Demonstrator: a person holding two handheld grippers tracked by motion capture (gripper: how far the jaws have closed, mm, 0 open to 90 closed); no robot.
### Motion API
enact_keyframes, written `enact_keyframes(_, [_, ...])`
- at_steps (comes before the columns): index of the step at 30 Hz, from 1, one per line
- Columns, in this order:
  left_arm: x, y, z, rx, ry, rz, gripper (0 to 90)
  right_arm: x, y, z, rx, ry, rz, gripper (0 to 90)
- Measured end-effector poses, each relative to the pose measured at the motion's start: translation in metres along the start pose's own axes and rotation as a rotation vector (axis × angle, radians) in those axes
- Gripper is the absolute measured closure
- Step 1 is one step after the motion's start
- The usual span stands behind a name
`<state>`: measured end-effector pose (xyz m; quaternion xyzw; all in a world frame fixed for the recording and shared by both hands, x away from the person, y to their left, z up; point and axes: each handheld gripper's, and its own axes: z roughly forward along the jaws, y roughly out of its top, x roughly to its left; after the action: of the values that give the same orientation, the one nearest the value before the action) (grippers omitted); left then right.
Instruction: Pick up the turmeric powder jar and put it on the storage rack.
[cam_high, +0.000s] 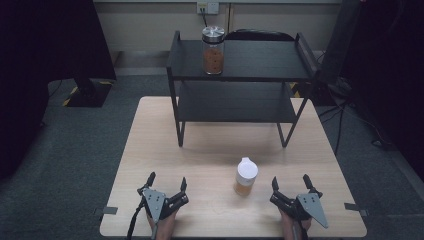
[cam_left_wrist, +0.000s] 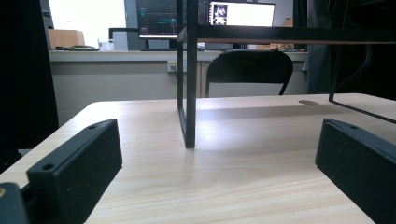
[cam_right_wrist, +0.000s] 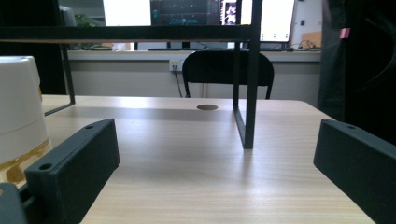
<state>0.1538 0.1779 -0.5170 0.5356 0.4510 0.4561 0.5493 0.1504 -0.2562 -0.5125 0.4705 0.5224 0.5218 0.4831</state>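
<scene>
Both tools spread, empty: my left tool, my right tool. White-lidded clear jar of amber contents stands upright on pale wooden worktop, just left of right tool, nearer it

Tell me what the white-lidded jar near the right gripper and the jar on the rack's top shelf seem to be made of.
The white-lidded jar: clear body, probably plastic or glass, showing amber contents; matte white lid, likely plastic. The shelf jar: transparent wall, apparently glass, with reddish-brown contents visible through it; its lid looks like brushed metal, silvery with a dull sheen.
</scene>
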Motion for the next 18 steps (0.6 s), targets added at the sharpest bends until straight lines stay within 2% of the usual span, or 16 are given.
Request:
enact_keyframes(5, [0.000, 0.000, 0.000, 0.001, 0.002, 0.000, 0.0, -0.003, 0.006, 0.001, 0.023, 0.020, 0.024, 0.0])
enact_keyframes(10, [-0.001, 0.000, 0.000, 0.000, 0.005, 0.000, 0.0, -0.003, 0.018, 0.000, 0.004, 0.036, 0.026, 0.0])
enact_keyframes(15, [-0.001, 0.000, 0.000, 0.001, 0.008, 0.001, 0.0, -0.005, 0.044, 0.005, -0.014, 0.118, 0.067, 0.0])
enact_keyframes(18, [-0.002, 0.000, 0.000, 0.000, 0.011, 0.001, 0.0, -0.001, 0.056, 0.009, -0.038, 0.167, 0.065, 0.0])
